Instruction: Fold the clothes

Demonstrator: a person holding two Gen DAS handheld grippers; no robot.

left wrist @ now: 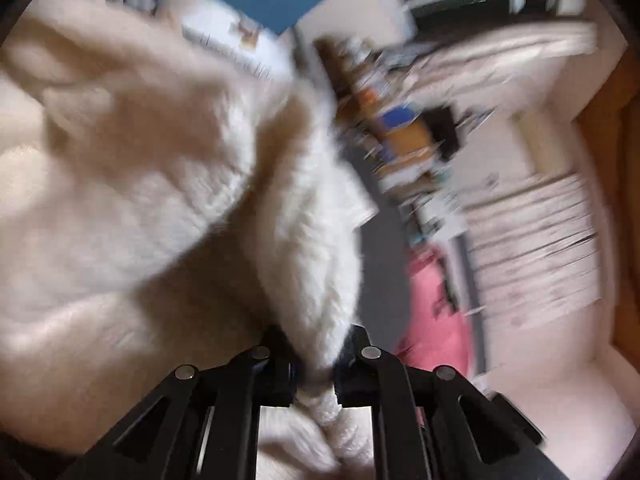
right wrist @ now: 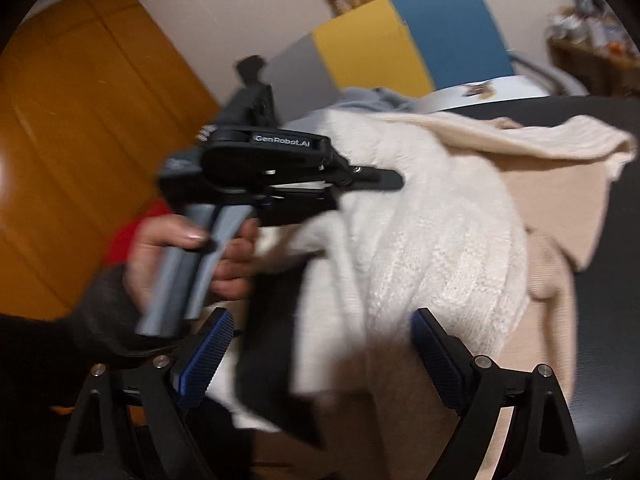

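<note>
A white fluffy sweater (left wrist: 224,184) fills the blurred left wrist view, and a fold of it runs down between the jaws of my left gripper (left wrist: 316,348), which is shut on it. In the right wrist view the same white sweater (right wrist: 432,232) lies over a beige garment (right wrist: 560,184) on a black surface (right wrist: 604,320). A hand (right wrist: 168,248) holds the left gripper (right wrist: 384,179) at the sweater's left side. My right gripper (right wrist: 320,346) stands open over the sweater's near edge, its blue pads (right wrist: 208,346) wide apart with nothing pressed between them.
A grey, yellow and blue panel (right wrist: 400,48) stands behind the clothes, with grey fabric (right wrist: 376,98) at its foot. An orange wooden door (right wrist: 80,128) is at the left. A cluttered shelf (left wrist: 400,132) and a pink item (left wrist: 436,312) show to the right.
</note>
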